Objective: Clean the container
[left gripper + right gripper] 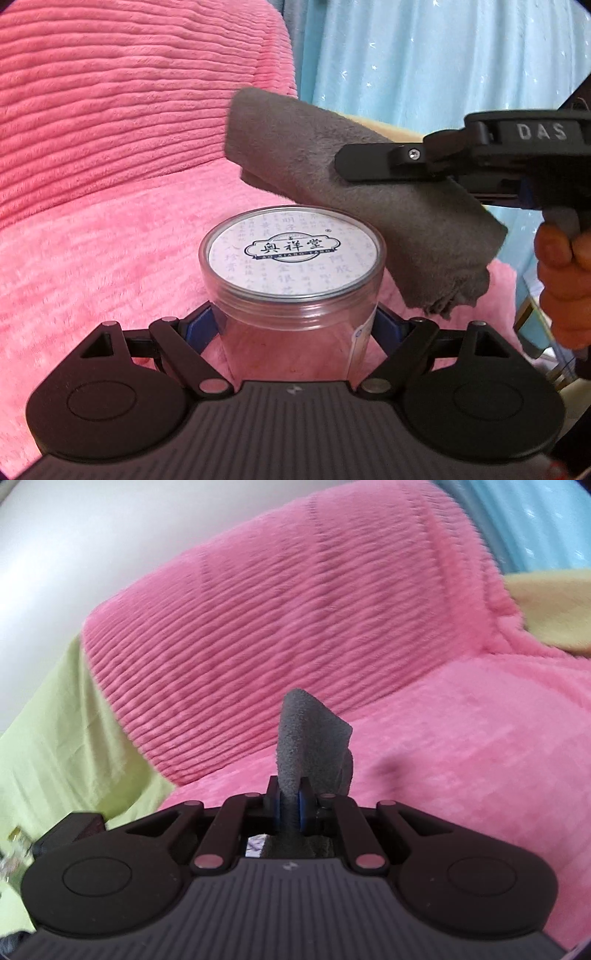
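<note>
A clear plastic jar (295, 321) stands upright, its round lid (293, 254) closed and bearing a white label with dark blue Chinese characters; the see-through body shows pink behind it. A folded grey microfibre cloth (354, 210) hangs just above and behind the lid's right edge

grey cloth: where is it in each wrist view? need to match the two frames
Left wrist: grey cloth sits upper right of centre, clamped by the right gripper coming in from the right edge, hanging just above and behind the clear jar held in the left gripper.
Right wrist: grey cloth stands up at bottom centre, pinched between the jaws of the right gripper.
Shared landmark: the ribbed pink blanket behind it.
</note>
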A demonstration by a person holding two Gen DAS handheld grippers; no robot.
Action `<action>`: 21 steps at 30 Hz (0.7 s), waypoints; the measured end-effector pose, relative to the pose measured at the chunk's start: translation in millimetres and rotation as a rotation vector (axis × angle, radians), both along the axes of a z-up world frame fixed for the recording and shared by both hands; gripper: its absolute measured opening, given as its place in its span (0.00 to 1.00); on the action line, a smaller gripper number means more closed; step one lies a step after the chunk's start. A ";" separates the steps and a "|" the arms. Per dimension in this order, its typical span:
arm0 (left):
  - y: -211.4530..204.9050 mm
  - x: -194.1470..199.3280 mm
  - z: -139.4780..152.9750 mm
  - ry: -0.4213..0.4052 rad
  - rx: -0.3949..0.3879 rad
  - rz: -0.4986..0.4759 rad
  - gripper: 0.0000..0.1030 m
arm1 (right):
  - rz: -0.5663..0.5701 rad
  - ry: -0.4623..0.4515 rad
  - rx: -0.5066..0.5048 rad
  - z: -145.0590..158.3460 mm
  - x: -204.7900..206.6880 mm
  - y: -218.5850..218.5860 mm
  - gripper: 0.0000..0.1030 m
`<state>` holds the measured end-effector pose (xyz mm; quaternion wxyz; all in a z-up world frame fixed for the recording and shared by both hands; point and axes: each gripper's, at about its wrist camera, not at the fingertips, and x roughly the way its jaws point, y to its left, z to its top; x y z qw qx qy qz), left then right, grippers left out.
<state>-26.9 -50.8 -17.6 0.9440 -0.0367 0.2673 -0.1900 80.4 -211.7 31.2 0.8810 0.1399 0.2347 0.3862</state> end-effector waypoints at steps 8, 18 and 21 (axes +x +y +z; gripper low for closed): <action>-32.1 -59.5 12.5 -0.014 0.026 0.039 0.83 | 0.083 -0.125 -0.235 11.5 -12.2 26.2 0.07; -46.8 -60.7 24.7 -0.108 0.307 0.055 0.83 | 0.162 -0.173 -0.317 10.2 -29.4 28.9 0.08; -46.0 -58.4 27.2 -0.139 0.378 0.068 0.83 | 0.158 -0.174 -0.303 9.4 -28.3 26.4 0.08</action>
